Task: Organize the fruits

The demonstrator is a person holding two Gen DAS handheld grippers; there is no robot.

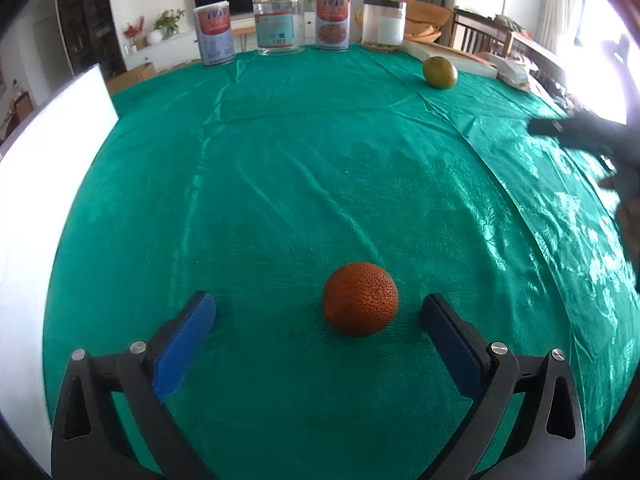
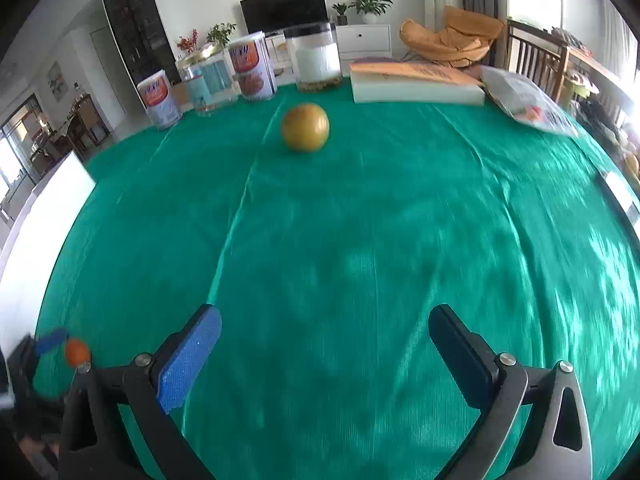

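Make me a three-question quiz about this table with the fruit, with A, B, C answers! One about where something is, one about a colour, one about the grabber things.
1. Where is the orange fruit?
A. between the left gripper fingers
B. in a jar
C. on the book

2. What colour is the tablecloth?
A. red
B. green
C. white

3. How is the right gripper?
A. shut on a fruit
B. open, holding nothing
C. shut on a can

Answers: 1 A, it lies on the cloth between the pads, untouched. 2 B, shiny green. 3 B, only cloth shows between its fingers; the yellow-green fruit lies far ahead.
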